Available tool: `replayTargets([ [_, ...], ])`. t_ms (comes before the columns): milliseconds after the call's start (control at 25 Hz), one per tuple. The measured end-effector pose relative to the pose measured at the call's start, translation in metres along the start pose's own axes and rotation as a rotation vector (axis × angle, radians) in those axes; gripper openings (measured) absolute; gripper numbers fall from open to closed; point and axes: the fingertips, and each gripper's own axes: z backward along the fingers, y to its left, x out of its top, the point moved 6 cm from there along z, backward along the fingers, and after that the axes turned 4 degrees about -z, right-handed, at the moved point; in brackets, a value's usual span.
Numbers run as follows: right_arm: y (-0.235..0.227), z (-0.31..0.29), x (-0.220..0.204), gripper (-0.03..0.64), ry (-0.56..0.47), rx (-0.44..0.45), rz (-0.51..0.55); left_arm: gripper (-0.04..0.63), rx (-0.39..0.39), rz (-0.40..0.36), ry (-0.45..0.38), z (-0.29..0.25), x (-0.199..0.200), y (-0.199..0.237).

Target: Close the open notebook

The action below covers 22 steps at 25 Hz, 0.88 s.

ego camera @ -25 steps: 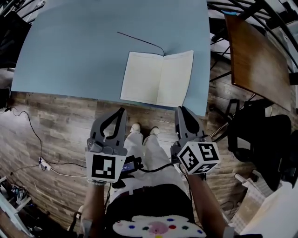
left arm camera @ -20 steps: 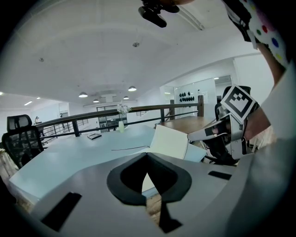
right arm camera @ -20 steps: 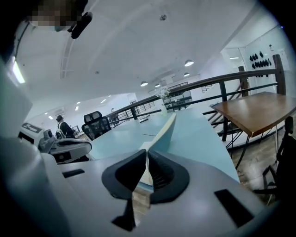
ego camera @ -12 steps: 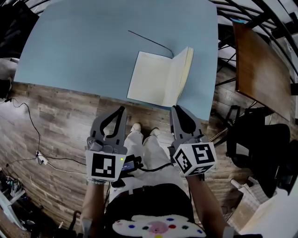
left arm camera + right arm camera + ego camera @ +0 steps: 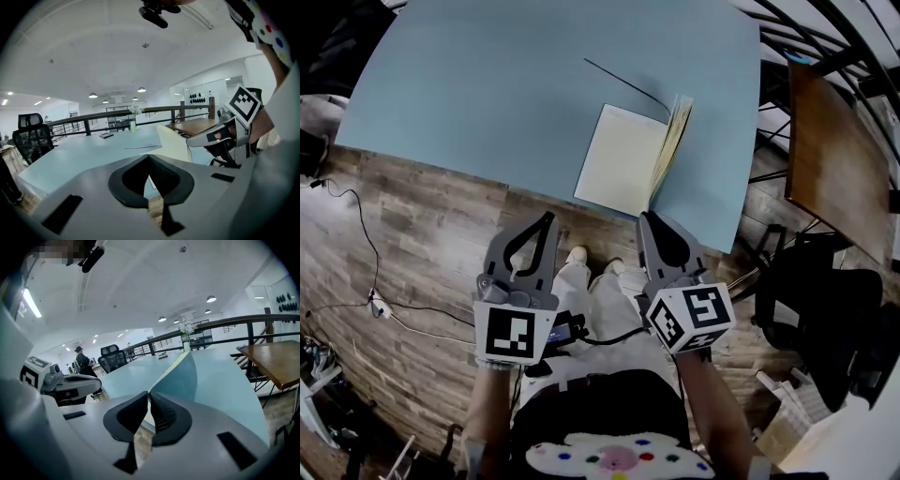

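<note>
The notebook (image 5: 624,159) lies on the blue table (image 5: 506,84) near its front right corner. Its left page lies flat, and its right half (image 5: 673,139) stands up nearly vertical, pages fanned. A thin black ribbon (image 5: 623,81) trails from its spine to the far left. My left gripper (image 5: 546,221) and right gripper (image 5: 647,219) hover off the table's front edge, over the floor, both shut and empty, neither touching the book. In the left gripper view the raised half (image 5: 173,140) shows beyond the jaws (image 5: 149,157). The right gripper view (image 5: 149,394) shows the blue cover (image 5: 180,376) upright.
A brown wooden table (image 5: 832,141) stands to the right, with a black office chair (image 5: 825,277) nearer me. Cables (image 5: 356,295) lie on the wood floor at the left. A person (image 5: 82,360) stands far off beside another chair.
The notebook's right half has risen from flat to nearly upright. The view has shifted, so the table sits further right. Both grippers stay shut, off the table's edge.
</note>
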Motion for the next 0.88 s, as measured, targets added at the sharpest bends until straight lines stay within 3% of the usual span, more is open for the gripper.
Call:
replayTargets([
  [880, 0.027, -0.053, -0.021, 0.044, 0.107, 0.082, 0.047, 0.014, 0.053, 0.031, 0.059, 0.006, -0.025, 0.033],
])
